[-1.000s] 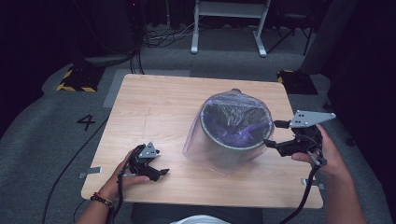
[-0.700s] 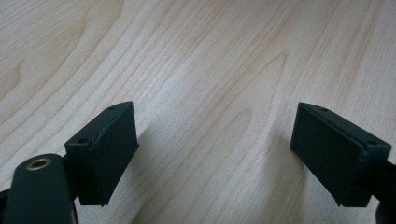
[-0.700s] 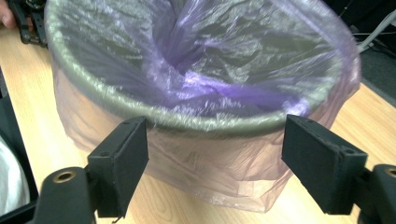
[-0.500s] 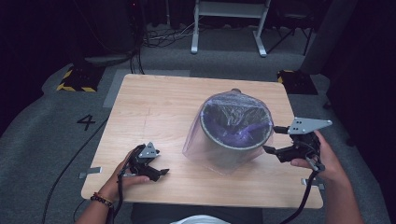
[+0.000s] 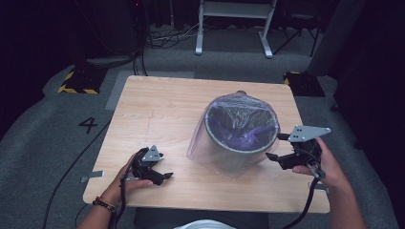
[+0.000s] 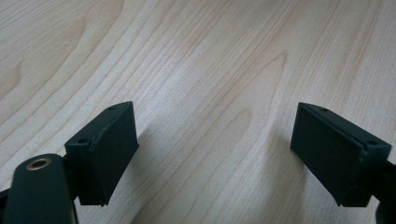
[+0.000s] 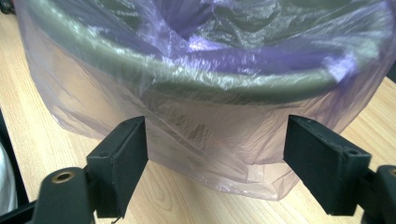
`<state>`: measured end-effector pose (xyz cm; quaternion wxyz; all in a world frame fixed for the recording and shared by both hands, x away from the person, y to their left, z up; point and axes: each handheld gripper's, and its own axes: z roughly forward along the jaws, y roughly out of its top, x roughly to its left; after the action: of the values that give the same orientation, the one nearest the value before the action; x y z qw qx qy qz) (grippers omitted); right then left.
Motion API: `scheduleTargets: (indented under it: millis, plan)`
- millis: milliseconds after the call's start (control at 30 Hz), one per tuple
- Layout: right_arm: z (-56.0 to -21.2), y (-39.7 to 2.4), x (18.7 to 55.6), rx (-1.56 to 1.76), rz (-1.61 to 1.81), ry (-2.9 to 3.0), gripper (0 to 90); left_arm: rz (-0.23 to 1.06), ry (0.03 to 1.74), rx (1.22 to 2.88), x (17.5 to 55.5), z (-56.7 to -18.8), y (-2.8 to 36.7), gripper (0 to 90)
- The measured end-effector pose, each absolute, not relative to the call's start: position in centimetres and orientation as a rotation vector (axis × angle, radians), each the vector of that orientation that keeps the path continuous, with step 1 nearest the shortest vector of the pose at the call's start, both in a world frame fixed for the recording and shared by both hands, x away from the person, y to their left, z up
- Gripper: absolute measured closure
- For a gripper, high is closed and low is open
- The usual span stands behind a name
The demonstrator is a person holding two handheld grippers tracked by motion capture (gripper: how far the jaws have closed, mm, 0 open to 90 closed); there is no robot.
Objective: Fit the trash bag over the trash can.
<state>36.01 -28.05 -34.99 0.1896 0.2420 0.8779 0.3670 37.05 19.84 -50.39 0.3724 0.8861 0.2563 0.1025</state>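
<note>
A grey bin stands on the right half of the wooden table, lined with a thin purple plastic bag that is folded over its rim and hangs loosely down the outside. The right gripper is held just beside the bin's right flank, jaws spread wide, with the draped bag ahead of them and nothing pinched. The left gripper rests near the table's front edge, well apart from the bin, jaws wide apart over bare wood.
</note>
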Motion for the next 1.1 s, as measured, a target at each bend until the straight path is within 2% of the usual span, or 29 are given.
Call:
scheduleTargets:
  millis: [1100]
  plan:
    - [-40.0, -28.0, 37.1, 0.733, 1.002, 2.517, 22.9, 0.262, 0.657, 2.272, 37.0, -50.4, 19.8, 14.4]
